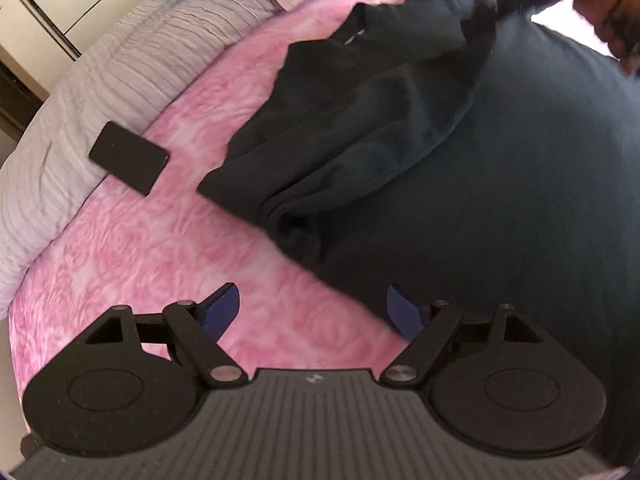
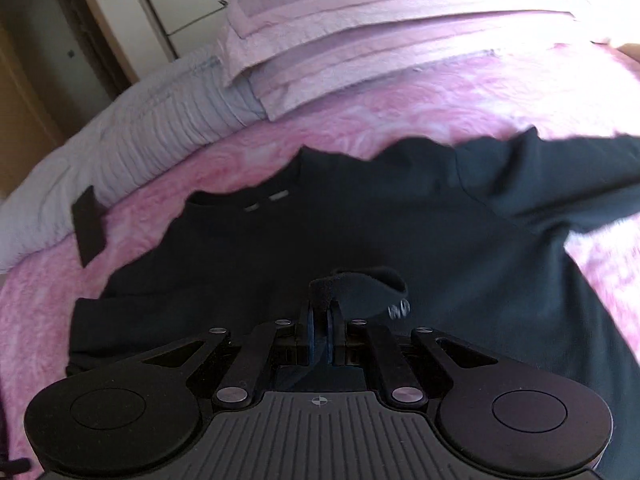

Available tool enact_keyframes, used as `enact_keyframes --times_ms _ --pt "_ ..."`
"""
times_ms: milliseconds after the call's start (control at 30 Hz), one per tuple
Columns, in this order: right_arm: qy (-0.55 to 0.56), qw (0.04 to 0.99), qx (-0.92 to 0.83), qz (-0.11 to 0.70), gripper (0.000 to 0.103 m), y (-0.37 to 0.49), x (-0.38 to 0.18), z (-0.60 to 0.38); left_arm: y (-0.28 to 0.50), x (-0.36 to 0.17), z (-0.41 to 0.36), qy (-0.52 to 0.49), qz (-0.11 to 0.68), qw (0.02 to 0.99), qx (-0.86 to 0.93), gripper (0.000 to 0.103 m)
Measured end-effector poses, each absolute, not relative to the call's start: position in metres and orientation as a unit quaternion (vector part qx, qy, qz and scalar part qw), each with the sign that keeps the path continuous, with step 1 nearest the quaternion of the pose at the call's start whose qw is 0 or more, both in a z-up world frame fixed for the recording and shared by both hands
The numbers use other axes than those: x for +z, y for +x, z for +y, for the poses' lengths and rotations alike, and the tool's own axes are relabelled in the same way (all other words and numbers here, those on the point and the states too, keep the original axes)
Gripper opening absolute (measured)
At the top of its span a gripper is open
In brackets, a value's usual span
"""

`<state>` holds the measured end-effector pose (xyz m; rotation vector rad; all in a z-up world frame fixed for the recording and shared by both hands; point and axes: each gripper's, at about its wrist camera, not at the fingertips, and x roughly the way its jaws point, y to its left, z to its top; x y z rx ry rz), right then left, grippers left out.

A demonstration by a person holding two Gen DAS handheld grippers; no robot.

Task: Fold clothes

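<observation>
A bed (image 2: 420,116) under a pink blanket (image 1: 132,264) carries a dark sweatshirt (image 2: 304,236), spread across the blanket with its collar toward the grey bedding (image 1: 100,80) and stacked pink pillows (image 2: 360,32). A flat black rectangular object (image 1: 129,157) lies at the blanket's edge, apart from the garment. The right hand-held gripper (image 2: 319,330) is clenched on a sweatshirt cuff (image 2: 360,286). The left hand-held gripper (image 1: 312,310) is released, empty, just above the sweatshirt's edge.
</observation>
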<state>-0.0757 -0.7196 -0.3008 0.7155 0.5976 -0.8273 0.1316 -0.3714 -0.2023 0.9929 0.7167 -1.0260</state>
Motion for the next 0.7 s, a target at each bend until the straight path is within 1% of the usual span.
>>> enact_keyframes --times_ms 100,200,267,400,633,700 --pt "0.319 0.833 -0.377 0.25 0.004 -0.084 -0.279 -0.735 0.144 -0.214 -0.389 0.44 0.331 0.704 -0.449 0.078" --pt "0.302 0.84 -0.386 0.232 0.004 -0.104 -0.254 -0.72 0.161 -0.227 -0.401 0.426 0.346 0.711 -0.44 0.076" --pt "0.31 0.83 -0.394 0.246 0.005 -0.115 -0.266 -0.725 0.172 -0.236 -0.408 0.417 0.36 0.713 -0.433 0.073" --pt "0.342 0.802 -0.391 0.294 0.005 -0.129 -0.302 -0.731 0.181 -0.248 -0.415 0.412 0.376 0.708 -0.433 0.072" --pt "0.332 0.798 -0.415 0.285 0.005 -0.153 -0.293 -0.718 0.18 -0.254 -0.419 0.415 0.376 0.705 -0.435 0.071" --pt "0.346 0.788 -0.414 0.295 0.005 -0.159 -0.3 -0.717 0.179 -0.256 -0.42 0.418 0.375 0.703 -0.437 0.072"
